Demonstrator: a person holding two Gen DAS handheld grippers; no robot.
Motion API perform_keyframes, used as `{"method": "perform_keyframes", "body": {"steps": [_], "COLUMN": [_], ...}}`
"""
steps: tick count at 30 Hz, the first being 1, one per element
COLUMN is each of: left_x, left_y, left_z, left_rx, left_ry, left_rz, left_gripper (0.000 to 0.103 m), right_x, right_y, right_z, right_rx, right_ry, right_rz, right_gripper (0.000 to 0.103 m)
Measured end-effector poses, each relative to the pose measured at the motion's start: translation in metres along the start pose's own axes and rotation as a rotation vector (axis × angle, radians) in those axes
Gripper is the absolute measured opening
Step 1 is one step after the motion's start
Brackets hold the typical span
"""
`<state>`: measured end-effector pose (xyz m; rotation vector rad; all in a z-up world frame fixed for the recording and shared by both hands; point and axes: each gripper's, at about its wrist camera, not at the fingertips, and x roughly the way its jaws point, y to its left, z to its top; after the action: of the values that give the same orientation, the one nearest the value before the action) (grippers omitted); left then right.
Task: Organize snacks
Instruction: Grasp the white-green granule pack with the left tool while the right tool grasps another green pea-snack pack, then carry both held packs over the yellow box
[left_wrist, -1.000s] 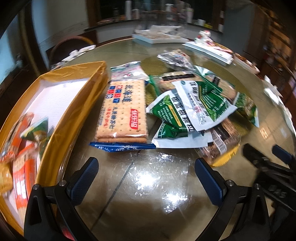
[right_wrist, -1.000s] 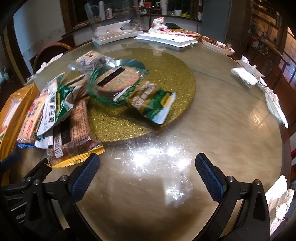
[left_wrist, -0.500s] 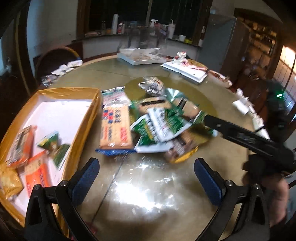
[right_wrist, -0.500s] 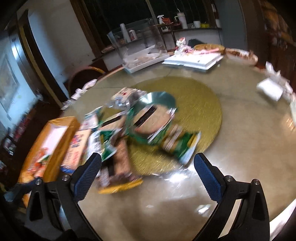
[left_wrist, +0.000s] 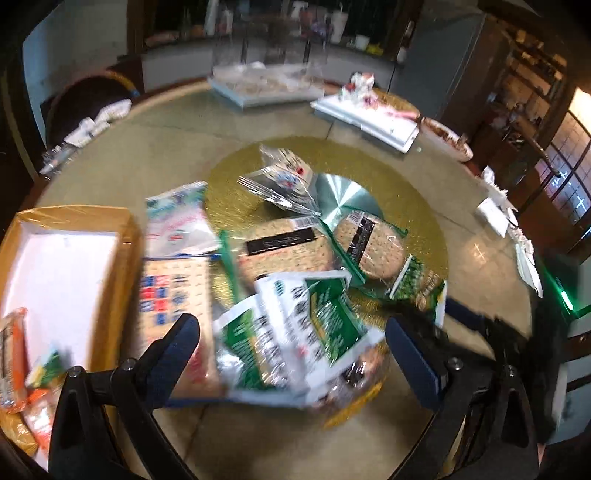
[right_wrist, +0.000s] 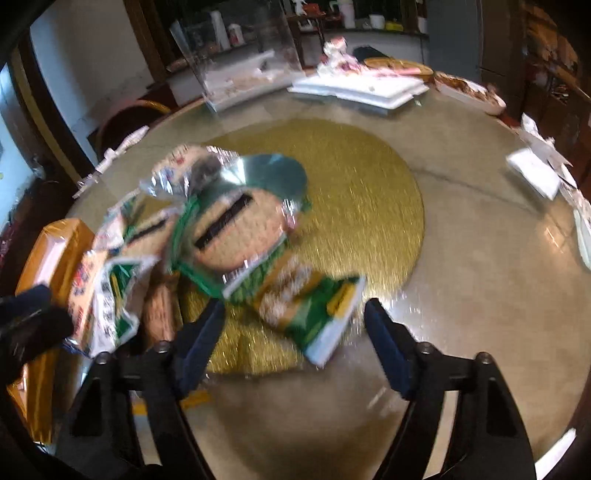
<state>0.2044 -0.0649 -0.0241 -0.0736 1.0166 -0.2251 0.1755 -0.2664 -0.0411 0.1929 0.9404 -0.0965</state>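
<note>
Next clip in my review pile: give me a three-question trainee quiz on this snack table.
1. True or false: the gold cardboard box already holds snacks.
2. The green-and-white snack packet lies between which tongs? A left B right
3. Fill in: the round crackers in clear green-edged wrap lie on the round gold ___.

Key: 1 true; 2 B, right tongs, closing, not yet pressing; 3 mat.

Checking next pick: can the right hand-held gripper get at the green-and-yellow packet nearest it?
Probably yes: the right hand-held gripper, jaws closing with nothing gripped, faces the green-and-yellow packet, which lies uncovered.
</note>
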Motion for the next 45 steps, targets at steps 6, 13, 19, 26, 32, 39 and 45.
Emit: {"method": "perform_keyframes", "body": {"steps": [6, 13, 19, 26, 32, 39, 45], "left_x": [0.027, 0.003, -0.029, -0.039, -0.055, -0.071, -0.090], "left_y": [-0.014, -0.003, 0.013, 0.025, 0.028, 0.034, 0.045], "left_z": [0.009, -0.003, -0.022, -0.040, -0.060, -0.087, -0.102], "left_rx": [-0.002, 0.014, -0.040, -0.082, -0.087, -0.097, -0.107], "left_ry": [0.040, -0.022, -0.049, -0.049, -0.057, -0.075, -0.100], "left_rz": [0.027, -0.063, -0.187, -0.252, -0.292, -0.319, -0.322], "left_gripper": [0.062, 0.053, 0.043, 0.039, 0.037, 0.036, 0.036], "right_x": [-0.008, -0.030, 0.000, 0.004, -0.008, -0.031, -0.075], "right_y": [0.011, -0.002, -0.005, 0.005, 0.019, 0.026, 0.039], "right_z": [-0.014, -0.008, 0.021, 0.004, -0.019, -0.046, -0.068], "right_rx": [-0.008, 0.046, 0.002, -0.038, -0.085, -0.063, -0.055], "right_ry": [-0.002, -0.067, -0.036, -0.011, -0.002, -0.035, -0.120], "right_rz": [-0.027, 0.070, 0.044, 0.036, 0.023, 0.069, 0.143], "right_gripper": [0.060, 0.077, 0.080, 0.063, 0.057, 0.052, 0.051]}}
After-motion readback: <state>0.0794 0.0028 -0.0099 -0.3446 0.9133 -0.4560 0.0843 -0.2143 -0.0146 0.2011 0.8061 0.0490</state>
